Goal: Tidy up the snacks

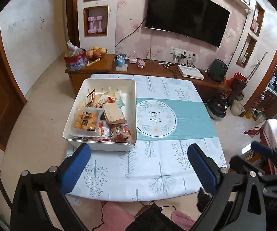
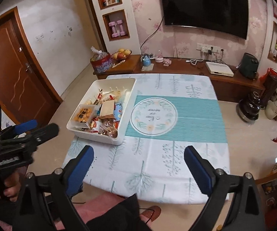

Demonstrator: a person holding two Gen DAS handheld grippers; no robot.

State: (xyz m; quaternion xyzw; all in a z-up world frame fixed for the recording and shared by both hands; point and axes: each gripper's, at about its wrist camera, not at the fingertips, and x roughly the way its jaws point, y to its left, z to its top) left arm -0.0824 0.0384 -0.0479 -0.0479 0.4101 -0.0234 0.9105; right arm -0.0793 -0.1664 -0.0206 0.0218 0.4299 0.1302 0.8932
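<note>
1. Snack packets (image 1: 101, 117) fill the white bin (image 1: 132, 104) at the worktop's (image 1: 176, 163) left edge.
2. Left tongs (image 1: 138, 165) and right tongs (image 2: 138, 165) gape wide, empty, above the near edge.

White bin (image 1: 72, 127), packaged snacks (image 1: 86, 120) piled inside
</note>
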